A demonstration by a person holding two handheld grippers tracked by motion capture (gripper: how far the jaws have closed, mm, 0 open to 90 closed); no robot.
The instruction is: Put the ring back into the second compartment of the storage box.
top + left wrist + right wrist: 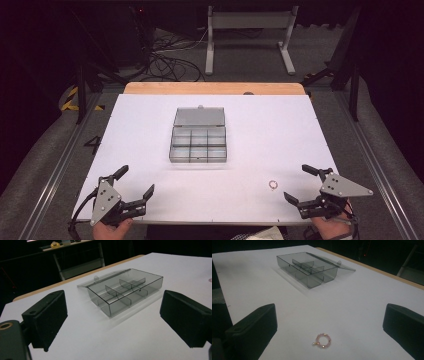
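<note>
Grey box (198, 141), one pink ring (273, 185)

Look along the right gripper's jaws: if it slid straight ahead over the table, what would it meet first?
Probably the small pink bead ring, lying on the white table just ahead of the open right gripper. The grey compartment box lies farther on, toward the left.

Smoky grey transparent plastic compartment box (198, 144): glossy, smooth walls and lid. White table cover (150, 120): matt, paper-like, smooth. Pale wooden table edge (214, 88). Small pink beaded ring (323, 340): shiny beads. Matt black gripper pads (48, 320).
</note>
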